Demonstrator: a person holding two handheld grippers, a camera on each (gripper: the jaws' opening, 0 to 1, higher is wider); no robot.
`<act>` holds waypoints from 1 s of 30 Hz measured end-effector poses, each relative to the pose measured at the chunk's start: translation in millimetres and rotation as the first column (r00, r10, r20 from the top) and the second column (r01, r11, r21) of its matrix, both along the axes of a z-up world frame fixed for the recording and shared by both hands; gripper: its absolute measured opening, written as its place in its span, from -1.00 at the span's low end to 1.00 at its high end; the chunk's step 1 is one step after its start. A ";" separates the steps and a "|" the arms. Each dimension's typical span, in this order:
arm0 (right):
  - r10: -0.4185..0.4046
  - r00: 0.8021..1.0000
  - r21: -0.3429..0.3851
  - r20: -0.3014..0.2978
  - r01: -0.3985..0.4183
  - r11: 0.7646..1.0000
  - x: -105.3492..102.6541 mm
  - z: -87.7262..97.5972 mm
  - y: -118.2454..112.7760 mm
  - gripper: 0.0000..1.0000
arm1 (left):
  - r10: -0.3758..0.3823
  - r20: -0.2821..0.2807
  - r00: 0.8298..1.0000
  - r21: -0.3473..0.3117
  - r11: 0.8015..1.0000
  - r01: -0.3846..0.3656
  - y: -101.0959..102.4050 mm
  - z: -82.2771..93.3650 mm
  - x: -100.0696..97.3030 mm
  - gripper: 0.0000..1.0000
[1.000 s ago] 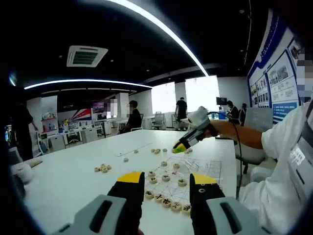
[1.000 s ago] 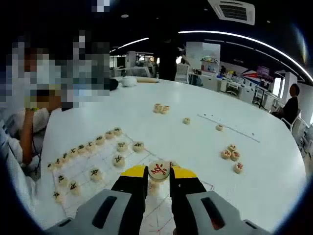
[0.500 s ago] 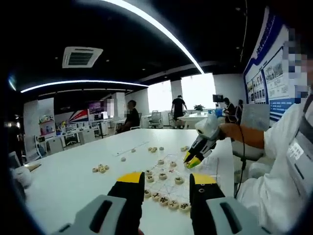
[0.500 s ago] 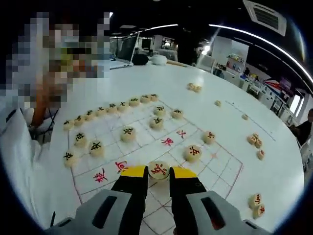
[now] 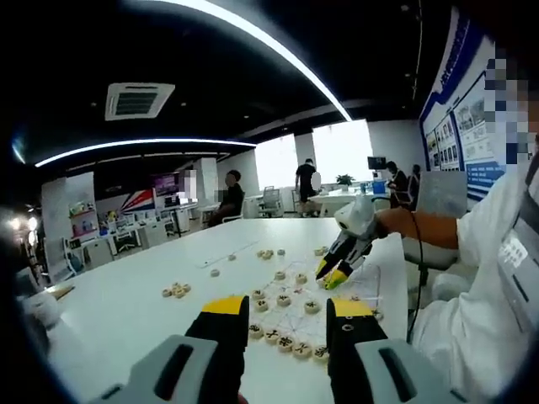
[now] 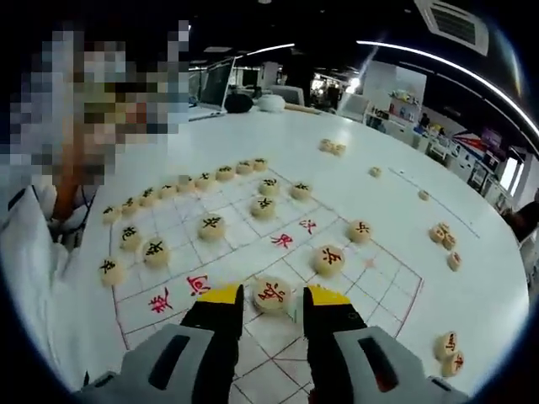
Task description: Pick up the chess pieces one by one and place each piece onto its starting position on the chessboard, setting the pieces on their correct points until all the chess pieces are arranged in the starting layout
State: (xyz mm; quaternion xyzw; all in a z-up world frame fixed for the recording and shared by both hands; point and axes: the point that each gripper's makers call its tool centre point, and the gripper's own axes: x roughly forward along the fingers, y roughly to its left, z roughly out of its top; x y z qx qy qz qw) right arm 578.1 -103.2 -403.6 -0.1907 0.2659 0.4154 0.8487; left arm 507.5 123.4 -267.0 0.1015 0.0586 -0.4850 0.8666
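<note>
The chessboard (image 6: 253,231) is a thin white sheet with red grid lines on the white table. A round cream piece with a red character (image 6: 271,293) lies flat on it near the board's middle. My right gripper (image 6: 274,303) stands open around this piece, with a gap on each side. A row of black-lettered pieces (image 6: 181,185) lines the board's far left edge, and more black pieces (image 6: 210,225) stand inside it. Two red pieces (image 6: 328,259) sit to the right. My left gripper (image 5: 288,310) hangs open and empty over the near row of pieces (image 5: 286,342). The right gripper (image 5: 334,275) hovers over the board there.
Loose pieces lie off the board in small groups (image 6: 442,237), (image 6: 450,353), (image 6: 330,147), (image 5: 175,290). The table (image 5: 126,311) is wide and white. A person's white sleeve (image 5: 497,278) fills the right side. People and desks stand far behind.
My right gripper's jaws have spread apart and let go of the red-lettered piece, which now rests on the board. The left gripper has stayed nearly still.
</note>
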 end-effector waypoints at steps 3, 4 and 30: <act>-0.008 1.000 0.046 0.018 0.007 0.999 1.2 7.4 0.1 -0.18 | 0.003 0.003 1.000 -0.001 1.000 -0.003 0.8 0.8 0.1 -0.24; -0.018 1.000 0.085 0.015 0.017 0.996 0.2 11.8 2.1 -0.18 | 0.003 0.003 1.000 -0.002 1.000 -0.003 1.0 0.8 0.5 -0.24; -0.330 0.933 0.312 0.143 0.274 0.910 54.8 89.8 -36.9 -0.30 | 0.004 -0.004 1.000 -0.009 1.000 -0.004 1.4 0.8 0.9 -0.24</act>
